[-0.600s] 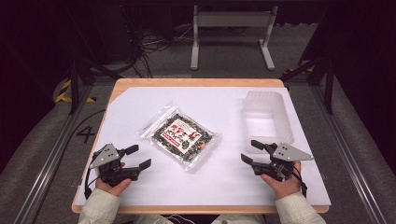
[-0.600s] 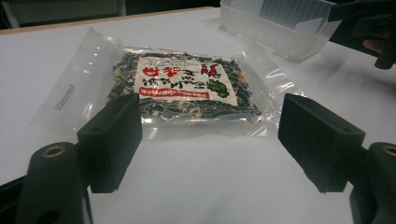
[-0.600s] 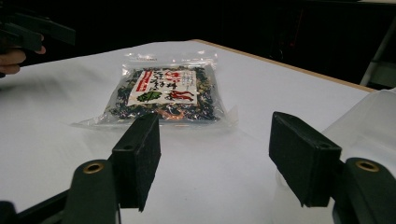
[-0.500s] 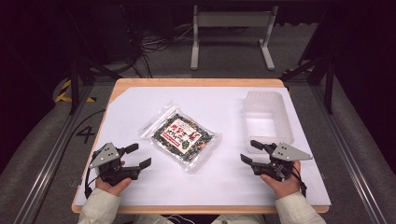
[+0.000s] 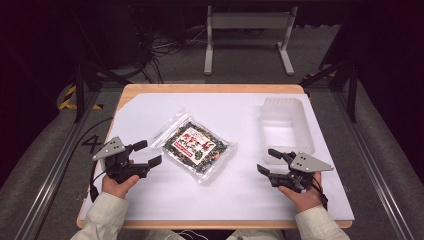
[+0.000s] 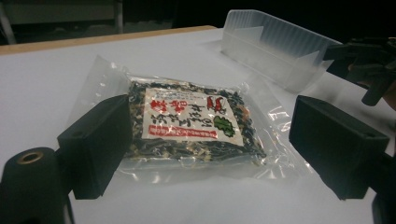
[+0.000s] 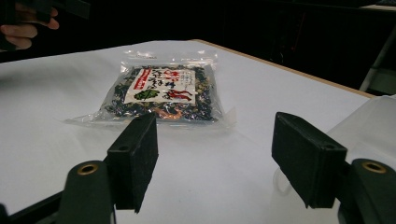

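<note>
While the sealed packet (image 5: pixel 196 148) of dark dried food with its white and red label lies flat on the white sheet of the counter (image 5: pixel 150 205), left of centre, nothing touches it. Its long axis runs on a diagonal in the high view, from the upper-left corner near the far side down to the lower-right corner toward the person. The clear film border stands out around the dark filling on all sides, which likely offers a thin lip for pinching.

To the packet's left, just beside its near-left edge, sits the left gripper (image 5: pixel 148 153), its fingers spread and holding nothing; in the left gripper view the packet (image 6: pixel 191 123) lies straight ahead between the two black fingers (image 6: pixel 95 142). The right gripper (image 5: pixel 270 161) rests near the lower-right corner but clearly farther off, fingers likewise open and empty, with the packet (image 7: pixel 161 95) ahead and to the left in its own view. The left hand is therefore the nearer one.

Beyond the right gripper stands an empty translucent tray (image 5: pixel 300 127), close to the counter's right edge. White sheet lies bare between packet and tray, leaving open room to carry the packet across.
</note>
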A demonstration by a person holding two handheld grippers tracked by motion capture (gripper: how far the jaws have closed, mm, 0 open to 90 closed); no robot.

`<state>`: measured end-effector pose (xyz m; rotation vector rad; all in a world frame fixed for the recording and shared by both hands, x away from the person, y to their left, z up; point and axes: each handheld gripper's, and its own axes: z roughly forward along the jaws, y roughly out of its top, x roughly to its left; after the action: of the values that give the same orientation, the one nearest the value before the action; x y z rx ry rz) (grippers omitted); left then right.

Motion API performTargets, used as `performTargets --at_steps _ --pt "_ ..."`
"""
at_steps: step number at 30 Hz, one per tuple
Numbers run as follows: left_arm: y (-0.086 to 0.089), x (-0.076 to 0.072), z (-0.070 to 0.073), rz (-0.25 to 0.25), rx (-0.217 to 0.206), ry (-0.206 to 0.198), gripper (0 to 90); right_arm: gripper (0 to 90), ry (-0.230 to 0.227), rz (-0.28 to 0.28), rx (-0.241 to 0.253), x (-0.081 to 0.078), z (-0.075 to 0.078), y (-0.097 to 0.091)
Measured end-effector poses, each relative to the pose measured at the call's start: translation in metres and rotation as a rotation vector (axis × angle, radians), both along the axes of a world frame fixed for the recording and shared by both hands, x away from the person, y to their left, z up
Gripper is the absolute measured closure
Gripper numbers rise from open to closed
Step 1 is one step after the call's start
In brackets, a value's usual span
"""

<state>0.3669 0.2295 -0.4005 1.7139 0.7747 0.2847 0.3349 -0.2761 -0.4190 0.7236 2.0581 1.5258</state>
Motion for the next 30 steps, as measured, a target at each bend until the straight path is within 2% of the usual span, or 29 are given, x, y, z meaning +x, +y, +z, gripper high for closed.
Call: performTargets --at_steps 10,12,13,14,15,17,18,20,22,23,25,30 --pt "0.001 0.017 0.004 0.030 -0.015 0.009 13.1 31.4 0.007 0.001 0.010 -0.001 0.000 0.000" --pt "0.001 0.021 0.003 0.055 0.005 0.025 13.4 31.4 0.007 0.004 0.015 -0.001 0.001 0.000" --pt "0.000 0.023 0.001 0.067 0.029 0.024 13.1 31.4 0.007 0.006 0.016 -0.001 0.001 0.000" --pt "0.000 0.023 0.001 0.067 0.029 0.024 13.0 31.4 0.007 0.008 0.016 -0.001 0.001 0.000" --pt "-0.001 0.024 0.000 0.083 0.047 0.024 13.0 31.4 0.007 0.008 0.016 -0.001 0.001 0.000" --pt "-0.003 0.025 -0.001 0.097 0.053 0.012 13.4 31.5 0.008 0.010 0.015 -0.002 0.000 0.001" --pt "-0.003 0.028 -0.001 0.111 0.049 -0.005 16.8 31.5 0.009 0.008 0.014 -0.002 0.000 0.001" --pt "-0.003 0.029 -0.001 0.119 0.046 -0.007 19.5 31.4 0.010 0.009 0.014 -0.003 0.000 0.001" --pt "-0.004 0.035 -0.001 0.125 0.050 0.008 18.9 31.5 0.009 0.009 0.016 -0.003 0.001 0.001" --pt "-0.006 0.039 0.000 0.132 0.072 -0.005 16.9 31.4 0.010 0.012 0.018 -0.003 0.000 0.002" --pt "-0.007 0.040 0.000 0.138 0.080 -0.006 15.4 31.4 0.012 0.013 0.016 -0.003 0.000 0.002" --pt "-0.009 0.051 -0.006 0.177 0.086 0.027 13.7 31.4 0.014 0.018 0.016 -0.004 0.000 0.003"
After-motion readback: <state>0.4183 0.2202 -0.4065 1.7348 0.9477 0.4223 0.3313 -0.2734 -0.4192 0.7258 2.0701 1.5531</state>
